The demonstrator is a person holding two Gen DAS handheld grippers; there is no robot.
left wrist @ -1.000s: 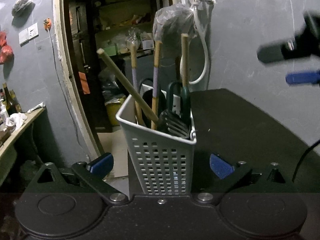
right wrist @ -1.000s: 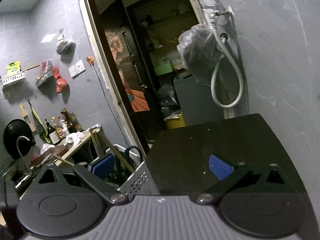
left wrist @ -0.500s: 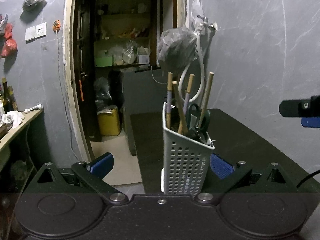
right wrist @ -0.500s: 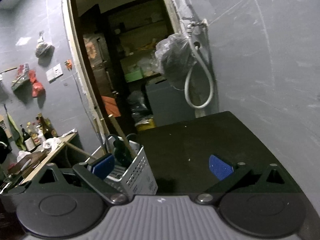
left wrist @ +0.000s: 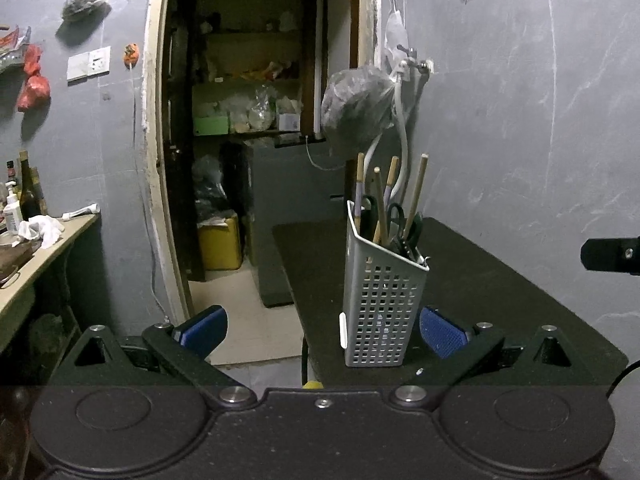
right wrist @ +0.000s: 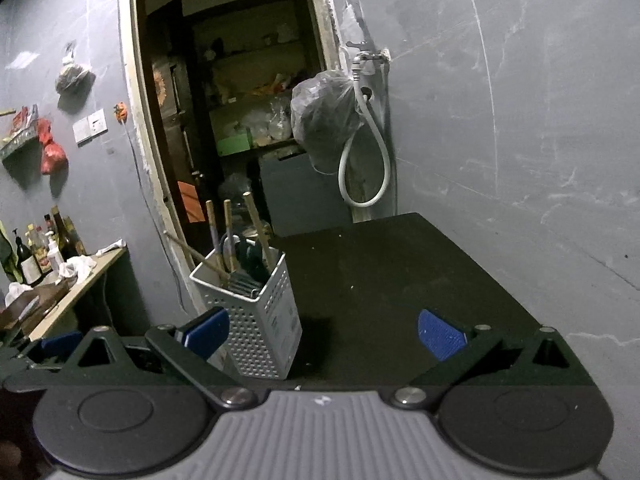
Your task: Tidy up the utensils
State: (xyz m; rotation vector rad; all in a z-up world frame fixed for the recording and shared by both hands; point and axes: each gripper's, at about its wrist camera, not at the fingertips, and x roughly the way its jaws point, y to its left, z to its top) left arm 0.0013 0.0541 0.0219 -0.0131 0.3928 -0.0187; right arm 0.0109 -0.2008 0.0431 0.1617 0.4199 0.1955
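Standing between left claw point(left wrist: 322, 330) pads: caddy point(left wrist: 380, 300)

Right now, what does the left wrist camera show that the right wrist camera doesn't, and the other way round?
Only the left wrist view shows a yellow container on the floor past the doorway, and a dark piece of the other gripper at its right edge. Only the right wrist view shows the dark slotted spatula head inside the caddy. Both show the white perforated utensil caddy standing upright on the black table with wooden handles sticking up, the bagged bundle hanging by the tap, and open jaws on the left gripper and the right gripper.
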